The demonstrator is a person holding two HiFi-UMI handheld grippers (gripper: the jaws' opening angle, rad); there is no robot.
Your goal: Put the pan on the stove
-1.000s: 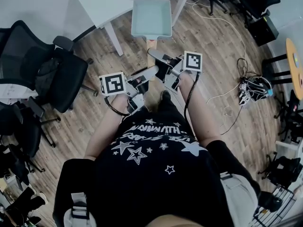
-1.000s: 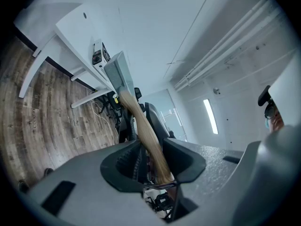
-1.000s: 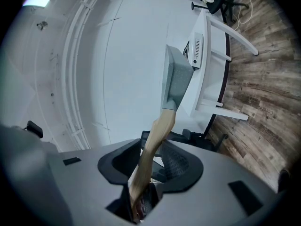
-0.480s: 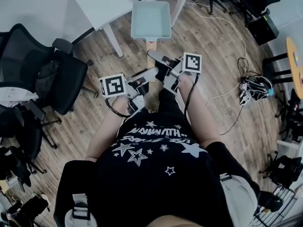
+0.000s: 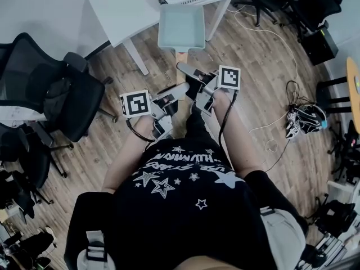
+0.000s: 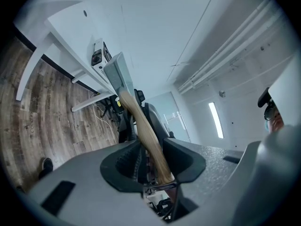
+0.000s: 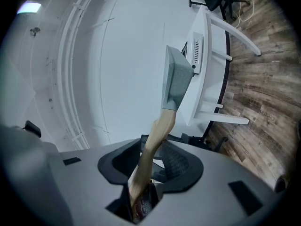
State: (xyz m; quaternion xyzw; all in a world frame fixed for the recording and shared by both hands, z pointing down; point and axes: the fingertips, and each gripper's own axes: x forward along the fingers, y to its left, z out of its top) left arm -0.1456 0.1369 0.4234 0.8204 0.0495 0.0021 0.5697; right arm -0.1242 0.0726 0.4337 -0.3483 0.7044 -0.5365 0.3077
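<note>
I carry the pan [image 5: 181, 26], left hand-held gripper [image 6: 153, 157] and right hand-held gripper [image 7: 150, 161] pinching its handle [image 6: 141, 121]; next, it should go level onto the stove.

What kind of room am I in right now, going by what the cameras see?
Most likely an office or lab workspace rather than a home kitchen. A white desk stands ahead, black office chairs are gathered to the left, and loose cables trail across the wood-plank floor.

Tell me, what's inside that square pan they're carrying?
Nothing shows inside it: seen from above, the pan has a bare, pale bottom. The patch of wooden floor directly beneath it is covered.
</note>
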